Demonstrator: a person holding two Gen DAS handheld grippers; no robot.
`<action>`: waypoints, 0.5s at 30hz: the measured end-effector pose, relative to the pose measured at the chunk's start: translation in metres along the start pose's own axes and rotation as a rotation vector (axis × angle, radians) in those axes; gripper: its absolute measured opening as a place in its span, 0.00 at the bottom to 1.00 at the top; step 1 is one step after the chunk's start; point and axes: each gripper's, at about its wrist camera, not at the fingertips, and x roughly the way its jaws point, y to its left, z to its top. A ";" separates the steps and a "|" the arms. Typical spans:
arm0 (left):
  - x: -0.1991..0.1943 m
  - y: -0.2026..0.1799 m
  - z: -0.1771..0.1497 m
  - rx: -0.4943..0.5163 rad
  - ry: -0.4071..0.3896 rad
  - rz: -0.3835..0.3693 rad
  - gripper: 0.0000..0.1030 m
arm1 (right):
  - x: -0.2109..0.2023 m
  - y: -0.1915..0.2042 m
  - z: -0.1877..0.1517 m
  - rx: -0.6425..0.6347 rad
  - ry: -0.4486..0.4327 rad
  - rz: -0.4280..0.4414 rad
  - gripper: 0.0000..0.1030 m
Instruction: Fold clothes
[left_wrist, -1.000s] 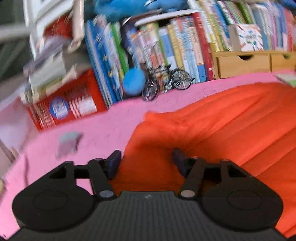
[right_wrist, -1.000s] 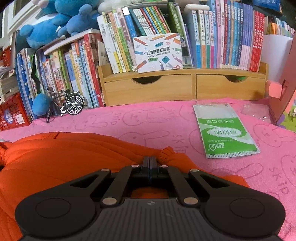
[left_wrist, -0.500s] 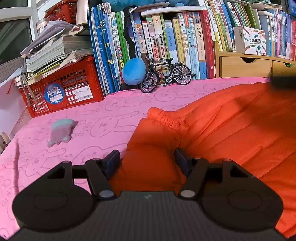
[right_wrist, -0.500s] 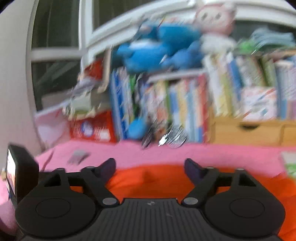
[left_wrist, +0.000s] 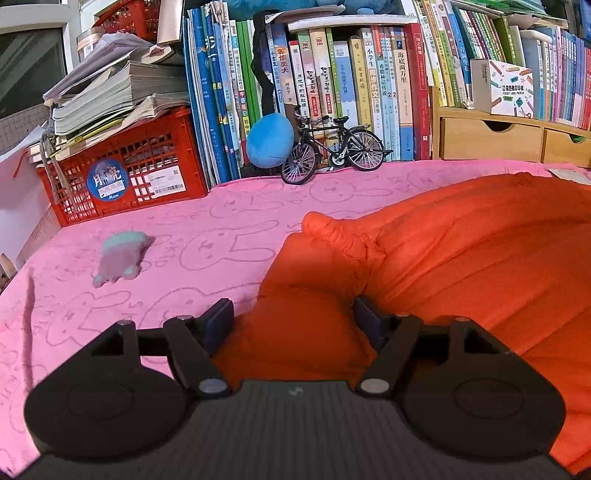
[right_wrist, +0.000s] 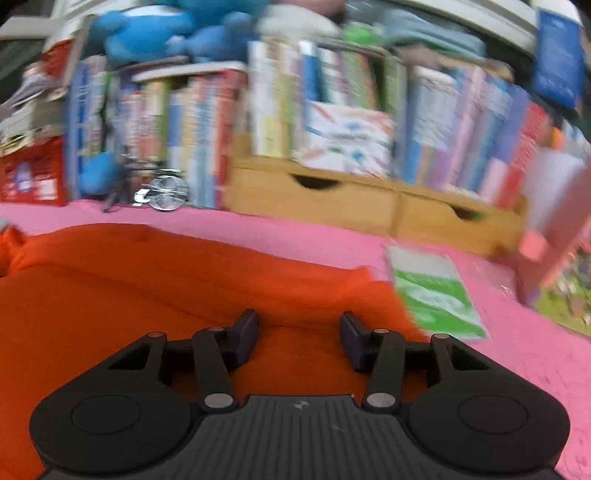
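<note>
An orange garment (left_wrist: 461, 258) lies bunched on the pink rabbit-print cloth (left_wrist: 184, 221), its gathered cuff (left_wrist: 332, 230) pointing left. My left gripper (left_wrist: 292, 323) straddles the sleeve end; its jaws are opening and the pads do not press the fabric lying between them. The right wrist view is blurred by motion. There my right gripper (right_wrist: 299, 338) hovers over the garment (right_wrist: 147, 280) near its right edge. Its jaws stand apart and are closing, with flat cloth below them and nothing pinched.
A small grey-teal plush (left_wrist: 120, 258) lies left of the garment. At the back stand a red crate (left_wrist: 122, 177), a blue ball (left_wrist: 269, 140), a model bicycle (left_wrist: 332, 147), rows of books and wooden drawers (right_wrist: 369, 206). A green-white packet (right_wrist: 436, 295) lies right of the garment.
My right gripper let go of the fold it pinched, opened wide, then narrowed, swinging over the garment. The left jaws widened a little; the left hand stayed put.
</note>
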 end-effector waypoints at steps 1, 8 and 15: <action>0.000 0.000 0.000 -0.001 0.000 -0.001 0.71 | 0.002 -0.006 -0.001 0.006 0.010 -0.034 0.45; -0.001 -0.004 0.000 0.019 -0.002 0.020 0.72 | 0.003 -0.040 -0.001 0.157 0.073 -0.189 0.54; -0.004 -0.004 0.001 -0.001 -0.011 0.022 0.71 | -0.126 0.010 -0.028 0.266 -0.120 0.081 0.36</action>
